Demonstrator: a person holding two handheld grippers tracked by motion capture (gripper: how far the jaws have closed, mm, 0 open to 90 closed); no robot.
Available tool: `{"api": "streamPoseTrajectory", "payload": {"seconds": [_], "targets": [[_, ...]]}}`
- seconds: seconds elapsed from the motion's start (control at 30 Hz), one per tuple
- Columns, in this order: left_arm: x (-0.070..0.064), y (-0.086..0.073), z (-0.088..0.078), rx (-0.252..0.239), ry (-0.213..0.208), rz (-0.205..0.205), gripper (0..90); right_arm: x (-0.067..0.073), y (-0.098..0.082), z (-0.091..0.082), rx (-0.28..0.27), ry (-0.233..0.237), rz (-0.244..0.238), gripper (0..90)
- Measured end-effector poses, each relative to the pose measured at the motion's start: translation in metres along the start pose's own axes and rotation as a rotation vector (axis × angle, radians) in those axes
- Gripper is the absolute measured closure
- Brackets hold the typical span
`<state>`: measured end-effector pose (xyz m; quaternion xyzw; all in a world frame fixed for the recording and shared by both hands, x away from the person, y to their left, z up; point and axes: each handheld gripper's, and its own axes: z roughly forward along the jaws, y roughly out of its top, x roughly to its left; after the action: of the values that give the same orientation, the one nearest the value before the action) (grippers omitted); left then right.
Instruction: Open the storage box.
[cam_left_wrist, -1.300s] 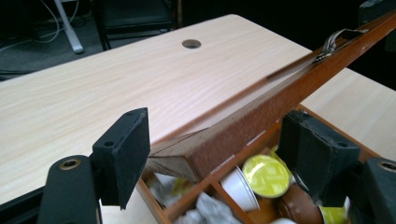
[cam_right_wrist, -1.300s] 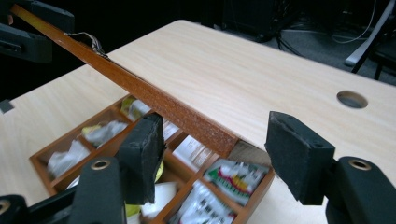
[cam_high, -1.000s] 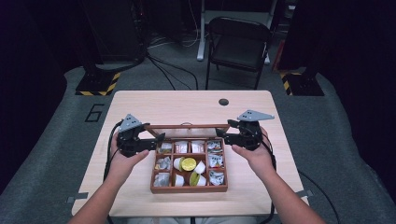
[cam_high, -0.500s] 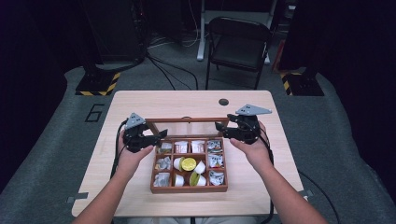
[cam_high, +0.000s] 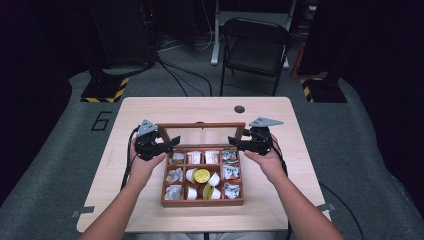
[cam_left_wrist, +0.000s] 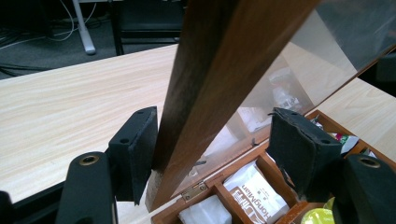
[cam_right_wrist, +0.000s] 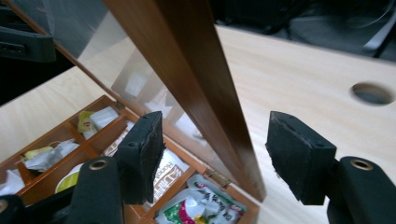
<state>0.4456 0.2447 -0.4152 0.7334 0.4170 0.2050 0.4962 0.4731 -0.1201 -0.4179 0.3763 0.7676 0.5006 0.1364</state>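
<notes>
Pale table (cam_high: 150, 107); each gripper view: open gripper astride lid frame (cam_left_wrist: 210, 79), pads unclamped.

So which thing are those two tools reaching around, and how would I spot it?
Start at the pale wooden table; near its front edge sits a dark wooden box split into small compartments of packets and cups. The thing is its lid, hinged at the back and standing raised, with a hand-held gripper at each side rail. It is the only framed clear pane there.
</notes>
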Motion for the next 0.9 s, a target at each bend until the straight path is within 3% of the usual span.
{"api": "streamPoseTrajectory", "payload": {"seconds": [0.13, 0.5, 0.9], "targets": [[0.002, -0.002, 0.004, -0.008, -0.004, -0.006, 33.0, -0.006, -0.006, 0.01, 0.007, 0.022, 0.018, 36.8], [0.008, -0.012, 0.015, 0.005, 0.001, -0.04, 32.5, -0.008, -0.016, 0.021, 0.025, -0.017, 0.046, 41.4], [0.011, -0.018, 0.023, 0.033, 0.002, -0.044, 33.0, -0.009, -0.017, 0.023, 0.037, -0.031, 0.019, 48.6]]}}
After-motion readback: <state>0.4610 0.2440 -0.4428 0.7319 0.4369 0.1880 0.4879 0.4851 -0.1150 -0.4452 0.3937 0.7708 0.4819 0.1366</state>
